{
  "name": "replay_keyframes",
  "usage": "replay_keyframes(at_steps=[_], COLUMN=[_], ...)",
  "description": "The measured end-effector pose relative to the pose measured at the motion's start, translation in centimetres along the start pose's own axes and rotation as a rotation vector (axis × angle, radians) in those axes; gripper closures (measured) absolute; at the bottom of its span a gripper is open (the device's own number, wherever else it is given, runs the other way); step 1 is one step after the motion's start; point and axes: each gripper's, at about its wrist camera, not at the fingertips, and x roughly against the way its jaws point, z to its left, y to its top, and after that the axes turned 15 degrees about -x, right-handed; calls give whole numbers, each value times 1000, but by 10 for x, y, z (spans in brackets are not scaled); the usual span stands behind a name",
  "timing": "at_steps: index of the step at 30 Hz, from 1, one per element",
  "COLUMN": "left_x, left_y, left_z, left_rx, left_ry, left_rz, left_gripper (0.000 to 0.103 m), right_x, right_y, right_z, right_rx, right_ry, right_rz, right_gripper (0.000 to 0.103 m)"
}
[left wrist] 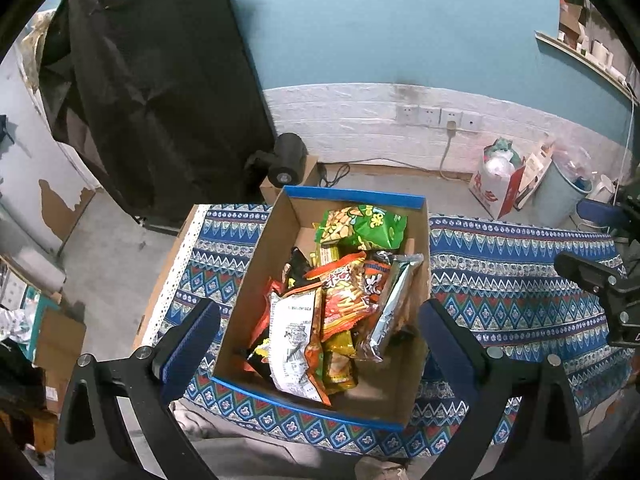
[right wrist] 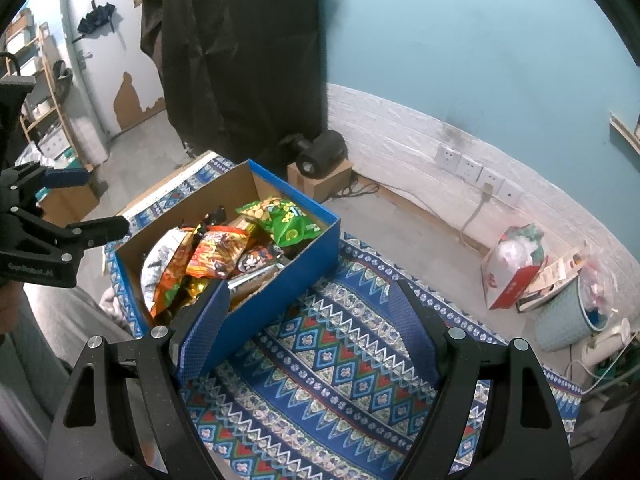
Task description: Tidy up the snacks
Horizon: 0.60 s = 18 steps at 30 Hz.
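Note:
A blue-rimmed cardboard box [left wrist: 288,224] stands on a patterned cloth and holds several snack bags. A green bag [left wrist: 362,226] lies at its far end, an orange stick-snack bag [left wrist: 344,296] in the middle, a silver packet [left wrist: 394,304] at the right. My left gripper [left wrist: 320,336] is open and empty, hovering over the box's near half. My right gripper [right wrist: 308,320] is open and empty over the cloth, to the right of the box [right wrist: 296,264]. The green bag [right wrist: 280,220] and orange bag [right wrist: 218,256] show there too.
The blue patterned cloth [right wrist: 340,380] covers the table [left wrist: 520,292]. A black light stand and dark fabric [left wrist: 160,80] rise behind the box. A red-white bag [right wrist: 512,276] and a pale bin [right wrist: 568,316] stand on the floor by the wall.

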Motion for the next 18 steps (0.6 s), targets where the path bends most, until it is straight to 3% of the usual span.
replay_keyframes(at_steps=[18], left_x=[-3], left_y=[-2], left_z=[-8], left_rx=[-18], left_ry=[-17], left_rz=[10], left_gripper=[2], right_x=[-1], right_y=[-2], right_z=[-1], right_rx=[6], right_ry=[-7], right_rz=[7], right_gripper=[23])
